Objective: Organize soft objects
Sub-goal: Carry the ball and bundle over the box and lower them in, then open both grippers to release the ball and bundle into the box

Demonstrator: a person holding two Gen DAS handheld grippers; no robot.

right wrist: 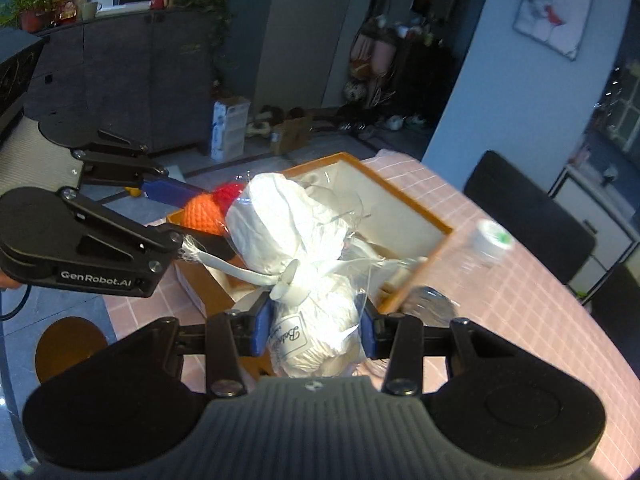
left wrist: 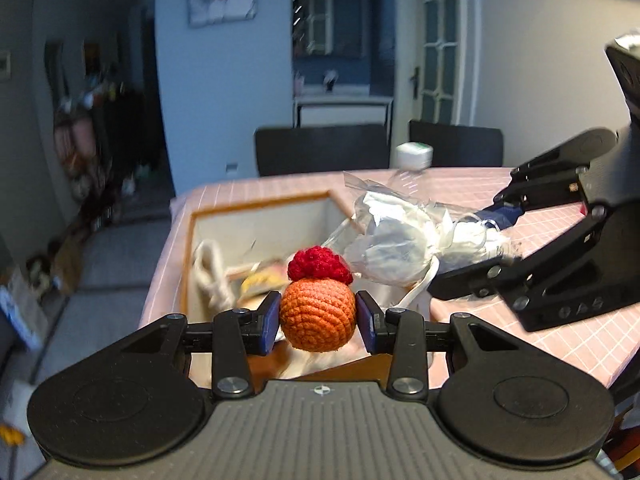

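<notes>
Level and pointing straight ahead, the left claw (left wrist: 318,317) grips an orange crocheted ball (left wrist: 318,316) with a red tuft, its blue pads pressed against the ball's two sides, held above the near edge of an open box (left wrist: 260,206) with an orange rim. That box sits on a table (left wrist: 460,188) covered in a pink grid cloth. Reaching in from the right and angled toward the box, the right claw (right wrist: 316,330) is closed on a clear bag of white yarn (right wrist: 298,240), clamping the lower skein while the upper one leans over the box. A plastic bottle (right wrist: 486,246) lies on the table beside the box.
</notes>
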